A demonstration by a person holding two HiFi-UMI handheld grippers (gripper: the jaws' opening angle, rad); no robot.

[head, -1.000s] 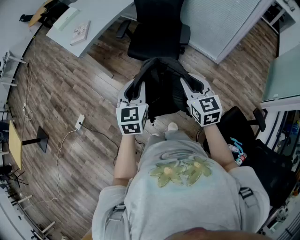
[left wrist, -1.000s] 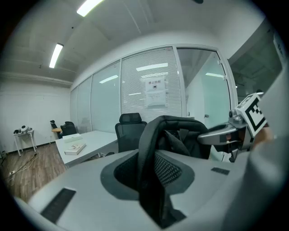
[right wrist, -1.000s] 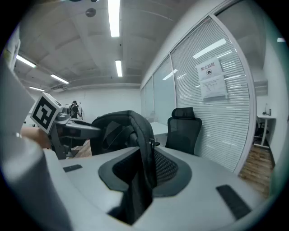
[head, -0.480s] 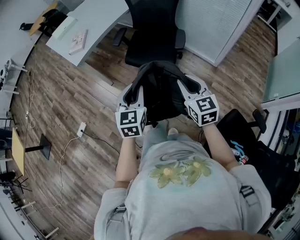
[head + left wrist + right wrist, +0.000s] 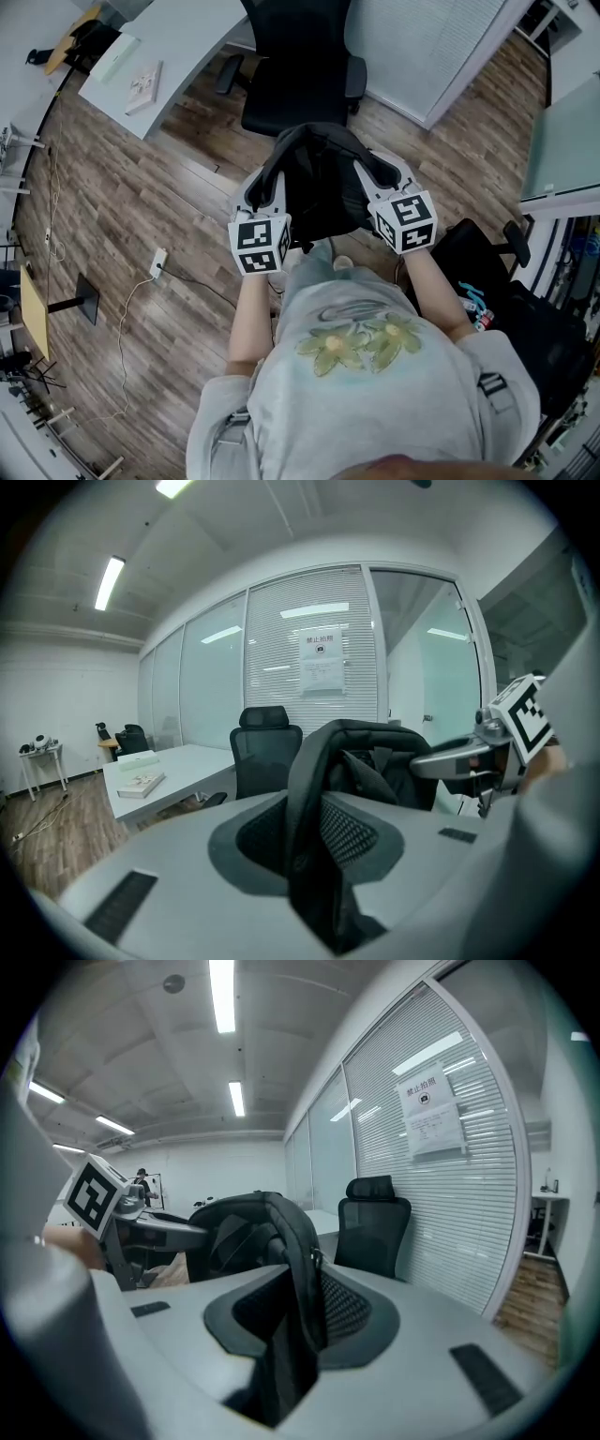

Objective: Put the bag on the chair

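A black bag hangs in the air between my two grippers, over the wooden floor. My left gripper is shut on the bag's left edge, with black fabric pinched between its jaws. My right gripper is shut on the bag's right edge in the same way. A black office chair stands just beyond the bag, its seat facing me; the same chair also shows by the desk in the left gripper view and, as chair, before the blinds in the right gripper view.
A white desk with a book stands at the upper left. A glass wall with blinds runs behind the chair. Another black chair holding small items sits at my right. A power strip and cable lie on the floor at left.
The desk and chair have slid slightly up and left in the head view. Both grippers still hold the bag, which now sits a little closer to the chair.
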